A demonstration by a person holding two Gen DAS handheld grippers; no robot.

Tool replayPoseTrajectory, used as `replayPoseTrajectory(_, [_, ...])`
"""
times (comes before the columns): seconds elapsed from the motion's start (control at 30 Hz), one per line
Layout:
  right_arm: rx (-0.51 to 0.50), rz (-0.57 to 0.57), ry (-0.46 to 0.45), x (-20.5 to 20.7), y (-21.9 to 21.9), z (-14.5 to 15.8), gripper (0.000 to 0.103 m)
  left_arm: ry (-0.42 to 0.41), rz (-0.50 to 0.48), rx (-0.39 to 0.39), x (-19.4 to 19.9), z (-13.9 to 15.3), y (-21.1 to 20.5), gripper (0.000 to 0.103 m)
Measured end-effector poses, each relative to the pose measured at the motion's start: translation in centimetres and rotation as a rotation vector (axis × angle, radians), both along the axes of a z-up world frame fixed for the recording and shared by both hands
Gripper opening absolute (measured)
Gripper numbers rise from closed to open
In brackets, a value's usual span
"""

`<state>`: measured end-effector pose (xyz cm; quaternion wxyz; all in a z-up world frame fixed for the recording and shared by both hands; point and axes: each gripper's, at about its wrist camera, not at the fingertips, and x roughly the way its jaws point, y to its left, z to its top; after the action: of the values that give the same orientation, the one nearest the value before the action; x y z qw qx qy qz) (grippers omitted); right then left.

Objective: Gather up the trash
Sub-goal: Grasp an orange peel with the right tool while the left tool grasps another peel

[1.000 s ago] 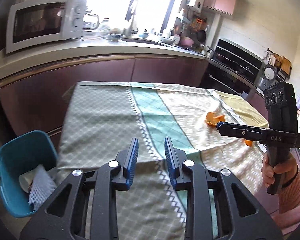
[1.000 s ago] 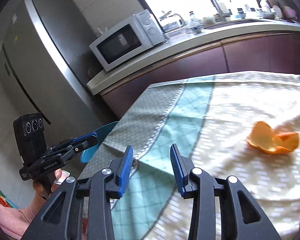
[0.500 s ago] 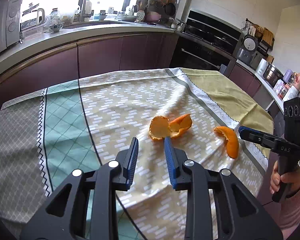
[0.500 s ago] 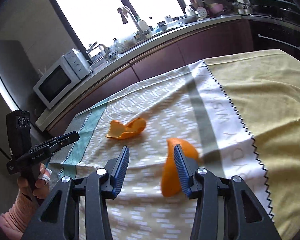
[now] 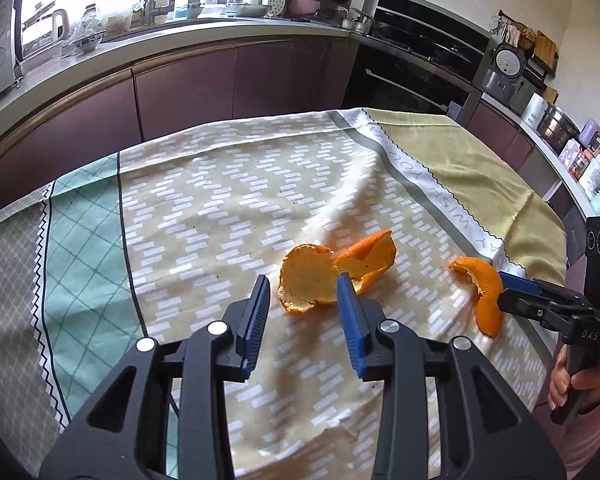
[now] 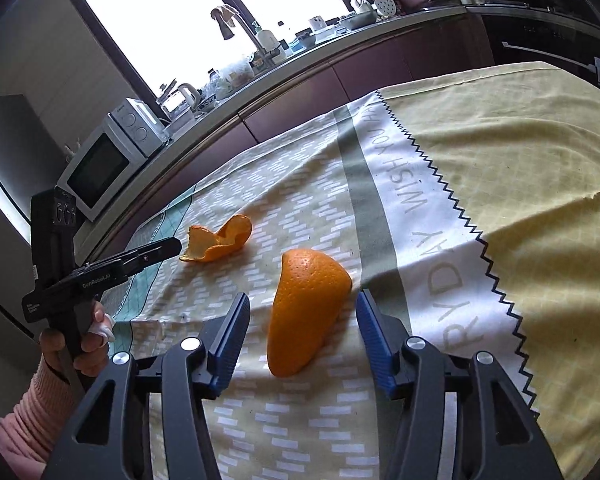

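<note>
Two pieces of orange peel lie on the patterned cloth covering the table [image 5: 220,208], and each has a tool lined up on it. The left tool [image 5: 303,308] is held wide, its blue fingers to either side of the near edge of the larger, curled peel [image 5: 332,270], not yet touching it. The right tool [image 6: 302,338] is wide as well — the smaller curved peel [image 6: 306,308] sits dome-up between its fingers with a gap on both sides.

The step in hand looks like the approach for a double pick-up: both tools are positioned, neither has closed. Next, each likely needs to drop slightly and squeeze across its peel. The curled piece is thin and springy, so gripping its raised rim seems safer than scraping along the cloth, which could bunch up. The domed piece may slip sideways if pinched too high. No bin shows in these views — the peels would have to be carried out of frame.
</note>
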<state>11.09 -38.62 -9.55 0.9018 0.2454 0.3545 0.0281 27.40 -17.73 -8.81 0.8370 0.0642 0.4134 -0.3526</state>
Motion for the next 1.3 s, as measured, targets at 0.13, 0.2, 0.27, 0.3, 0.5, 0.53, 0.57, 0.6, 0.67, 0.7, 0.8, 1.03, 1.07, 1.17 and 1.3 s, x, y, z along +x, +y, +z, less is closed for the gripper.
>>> replayPoseTrajectory(0.13, [0.003, -0.001, 0.002, 0.1, 0.0, -0.2, 0.052, 0.018, -0.009, 0.015, 0.4, -0.5, -0.6, 0.036])
replayPoseTrajectory(0.2, [0.005, -0.003, -0.001, 0.0, -0.1, -0.3, 0.048, 0.033, -0.009, 0.017, 0.8, -0.9, -0.8, 0.036])
replayPoseTrajectory(0.27, [0.012, -0.003, -0.001, -0.1, -0.3, -0.3, 0.042, 0.048, -0.008, 0.015, 1.1, -1.2, -0.9, 0.036])
replayPoseTrajectory(0.3, [0.017, -0.003, -0.002, -0.1, -0.3, -0.4, 0.040, 0.056, -0.008, 0.013, 1.2, -1.4, -1.0, 0.034])
replayPoseTrajectory(0.5, [0.023, 0.007, -0.009, -0.3, -0.6, -0.4, 0.034, 0.060, -0.024, 0.018, 0.8, -1.8, -1.4, 0.029])
replayPoseTrajectory(0.53, [0.025, 0.008, -0.010, -0.3, -0.7, -0.4, 0.034, 0.061, -0.026, 0.016, 0.6, -1.8, -1.5, 0.027])
replayPoseTrajectory(0.57, [0.025, 0.011, -0.011, -0.3, -0.7, -0.3, 0.033, 0.061, -0.028, 0.014, 0.5, -1.8, -1.5, 0.021])
replayPoseTrajectory(0.6, [0.025, 0.011, -0.013, -0.3, -0.7, -0.3, 0.033, 0.063, -0.032, 0.013, 0.4, -1.8, -1.5, 0.016])
replayPoseTrajectory(0.67, [0.028, 0.015, -0.014, -0.3, -0.7, -0.2, 0.031, 0.057, -0.035, 0.013, 0.1, -1.7, -1.5, 0.014])
replayPoseTrajectory(0.7, [0.026, 0.017, -0.015, -0.3, -0.7, -0.1, 0.031, 0.054, -0.038, 0.012, 0.0, -1.6, -1.5, 0.011])
replayPoseTrajectory(0.8, [0.025, 0.025, -0.018, -0.3, -0.6, 0.1, 0.029, 0.046, -0.043, 0.003, -0.6, -1.4, -1.5, 0.007])
replayPoseTrajectory(1.03, [0.028, 0.027, -0.024, -0.6, -0.3, 0.4, 0.028, 0.052, -0.057, 0.017, -1.0, -1.8, -2.0, 0.010])
replayPoseTrajectory(1.07, [0.030, 0.027, -0.026, -0.6, -0.3, 0.4, 0.028, 0.054, -0.056, 0.018, -0.9, -1.9, -2.1, 0.010])
replayPoseTrajectory(1.17, [0.032, 0.027, -0.029, -0.8, -0.3, 0.5, 0.027, 0.074, -0.057, 0.006, -0.6, -2.2, -2.3, 0.010])
replayPoseTrajectory(1.3, [0.039, 0.027, -0.039, -1.0, -0.4, 0.7, 0.025, 0.061, -0.056, -0.003, -1.1, -2.0, -2.4, 0.005])
